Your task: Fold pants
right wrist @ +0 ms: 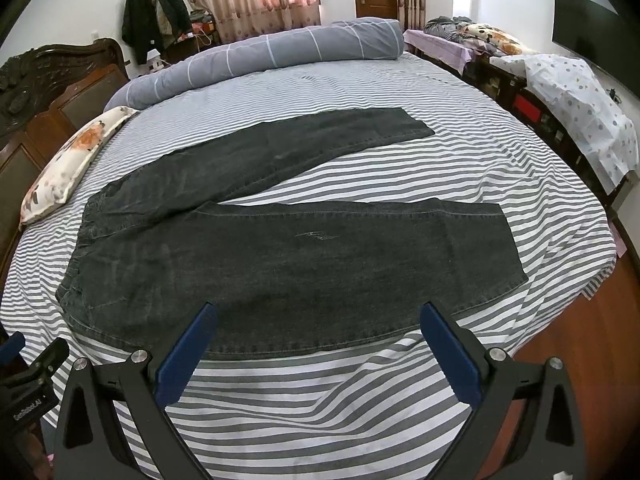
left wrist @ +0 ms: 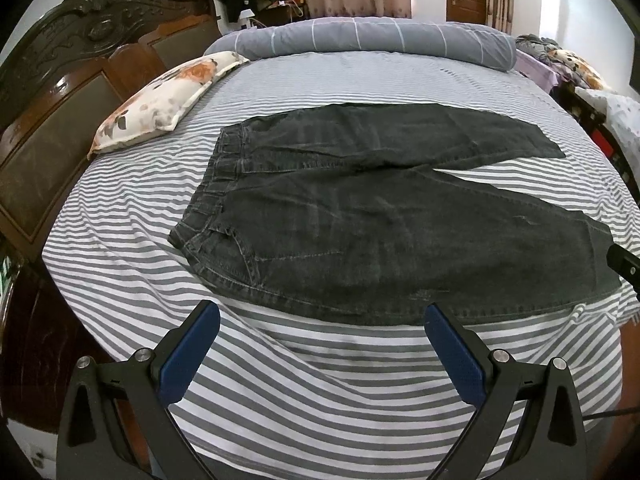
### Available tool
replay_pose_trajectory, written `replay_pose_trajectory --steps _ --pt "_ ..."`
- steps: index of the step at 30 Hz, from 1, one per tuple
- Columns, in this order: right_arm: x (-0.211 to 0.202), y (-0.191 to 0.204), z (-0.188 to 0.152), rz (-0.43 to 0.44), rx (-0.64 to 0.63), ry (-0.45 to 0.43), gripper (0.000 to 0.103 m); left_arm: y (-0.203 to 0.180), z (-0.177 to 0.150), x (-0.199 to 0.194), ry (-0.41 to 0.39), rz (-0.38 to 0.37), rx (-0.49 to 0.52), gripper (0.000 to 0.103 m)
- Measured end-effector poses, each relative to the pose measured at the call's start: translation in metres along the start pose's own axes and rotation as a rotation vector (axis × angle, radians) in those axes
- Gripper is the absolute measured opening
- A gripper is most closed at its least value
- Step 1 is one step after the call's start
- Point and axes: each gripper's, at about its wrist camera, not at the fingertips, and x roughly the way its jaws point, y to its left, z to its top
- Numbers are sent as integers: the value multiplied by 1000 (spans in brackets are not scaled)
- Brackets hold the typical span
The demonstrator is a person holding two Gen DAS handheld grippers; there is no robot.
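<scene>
1. Bed [left wrist: 120, 216], striped sheet: carries everything. A rolled grey duvet [left wrist: 360, 36] lies along its far edge, and a floral pillow [left wrist: 168, 96] sits at its far left corner, by the carved headboard [left wrist: 60, 92].
2. Pants [left wrist: 360, 220], dark denim: spread flat and unfolded across the middle of the bed. The waistband [left wrist: 212, 196] points toward the headboard side; the two legs diverge toward the right edge. The near leg [right wrist: 320, 264] runs along the bed's near edge, the far leg [right wrist: 300, 140] angles away from it.
3. Left gripper [left wrist: 322, 316]: blue-padded jaws spread wide, holding nothing, poised above the sheet just short of the near hem-side seam, toward the waistband end.
4. Right gripper [right wrist: 318, 314]: jaws likewise wide and empty, over the near leg's near edge.
5. Step, as judged: no fold made yet; approach stage. The next move likely calls for both grippers to pinch the near leg's edge and carry it over onto the far leg, keeping the cloth taut to avoid bunching.
</scene>
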Motion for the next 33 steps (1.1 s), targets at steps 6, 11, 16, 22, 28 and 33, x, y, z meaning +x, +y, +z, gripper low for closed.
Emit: replay_pose_trajectory --steps 6,11,16,22,28,33 --pt "1 1 -1 4 0 -4 101 -3 0 -2 -12 16 10 102" --pt "1 1 0 4 0 -3 101 -4 1 -4 -18 31 15 102" --pt "1 3 0 8 -1 -5 101 -5 1 -6 -28 37 18 102" --pt "1 4 0 8 -2 -5 101 -5 2 -6 -29 38 17 102" --pt "1 6 0 11 -6 -5 101 -5 2 -6 -29 38 18 102" --pt "-1 9 2 10 -13 -7 101 -5 2 -6 -30 41 19 102"
